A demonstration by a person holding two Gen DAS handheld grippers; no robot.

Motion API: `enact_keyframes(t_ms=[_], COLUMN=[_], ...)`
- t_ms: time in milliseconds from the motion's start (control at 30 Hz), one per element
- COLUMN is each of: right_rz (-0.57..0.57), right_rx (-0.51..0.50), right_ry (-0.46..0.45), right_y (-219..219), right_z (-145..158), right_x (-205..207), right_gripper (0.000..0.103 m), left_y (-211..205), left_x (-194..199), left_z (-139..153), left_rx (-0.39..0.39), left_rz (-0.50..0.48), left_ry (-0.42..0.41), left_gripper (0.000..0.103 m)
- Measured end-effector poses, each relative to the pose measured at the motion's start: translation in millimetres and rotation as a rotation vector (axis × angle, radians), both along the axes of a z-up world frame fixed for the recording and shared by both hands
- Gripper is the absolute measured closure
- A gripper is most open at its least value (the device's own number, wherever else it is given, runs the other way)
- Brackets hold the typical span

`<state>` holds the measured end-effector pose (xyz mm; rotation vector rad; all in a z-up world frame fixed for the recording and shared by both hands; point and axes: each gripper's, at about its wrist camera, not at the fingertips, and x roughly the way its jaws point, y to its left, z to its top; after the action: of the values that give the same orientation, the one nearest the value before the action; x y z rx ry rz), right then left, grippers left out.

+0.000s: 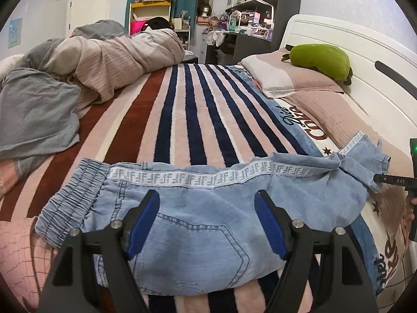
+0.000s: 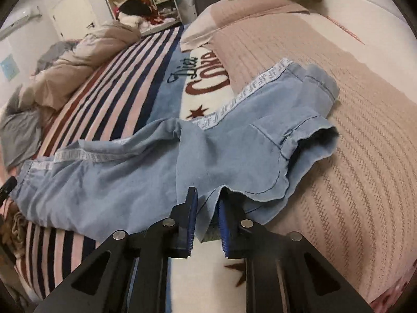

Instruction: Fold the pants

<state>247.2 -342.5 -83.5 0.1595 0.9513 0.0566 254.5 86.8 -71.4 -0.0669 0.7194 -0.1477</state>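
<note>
Light blue denim pants (image 1: 198,224) with a white patterned side tape lie across the striped blanket (image 1: 182,120), legs laid one on the other. My left gripper (image 1: 207,203) is open, hovering over the waist end near the back pocket. In the right wrist view the pants (image 2: 125,172) stretch from the leg cuffs (image 2: 312,130) toward the left. My right gripper (image 2: 207,195) has its jaws narrowly parted around a raised fold of the lower leg's edge. The pads do not visibly clamp the cloth. The right gripper's tip (image 1: 391,181) also shows in the left wrist view at the cuffs.
A bunched beige duvet (image 1: 109,60) and grey cloth (image 1: 36,120) lie at the bed's far left. A pillow (image 1: 286,78) with a green plush toy (image 1: 320,60) sits by the white headboard (image 1: 351,52). A beige quilted cover (image 2: 338,156) lies under the cuffs.
</note>
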Motion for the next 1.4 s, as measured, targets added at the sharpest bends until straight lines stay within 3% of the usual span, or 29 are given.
enact_keyframes(t_ms=[267,567,767,833,867,900,967,1133,1267,1400], right_rz=[-0.032,-0.027,-0.076,-0.087,-0.080,-0.050,-0.008,0.139,0.252,0.242], right_rx=[-0.028,-0.222,-0.377,-0.378,-0.352,-0.295,-0.233,-0.303,-0.509,-0.633], right_ry=[-0.135,-0.258,-0.305,-0.296,-0.284,-0.263,-0.273,-0.210,-0.117,-0.004], right_y=[-12.1,-18.4,-33.3,-42.4,-46.5,-50.4,-51.0,-26.8,-3.9,-4.6], right_z=[24.9,66.6,70.7,72.4,74.1,77.6,83.6,78.7,46.5,17.5], right_x=[18.3,69.8,106.5,112.9,113.7,111.5,96.3,53.4,40.6,51.4], right_gripper=[0.102,0.102,0.101,0.101,0.093,0.074,0.055,0.040,0.033,0.036], left_y=[-6.4,-17.2,-19.6,-20.4,-20.6,-21.0,-21.2,-20.4,-18.0,-15.6], left_x=[1.1,4.5,12.6,13.1,13.2,13.3,12.9,9.3,6.4,5.3], left_z=[-3.1,-6.7,-8.1,-7.7,-7.4,-7.1,-6.7,-4.3,-2.7,0.3], left_rx=[0.015,0.089,0.093,0.110,0.114,0.113,0.106,0.098,0.088,0.088], left_rz=[-0.010,-0.003,0.014,0.022,0.024,0.024,0.024,0.014,0.007,0.012], left_ry=[0.006,0.001,0.006,0.003,0.002,0.003,0.001,-0.005,-0.008,-0.017], left_gripper=[0.031,0.031,0.031,0.031,0.031,0.031,0.031,0.031,0.031,0.031])
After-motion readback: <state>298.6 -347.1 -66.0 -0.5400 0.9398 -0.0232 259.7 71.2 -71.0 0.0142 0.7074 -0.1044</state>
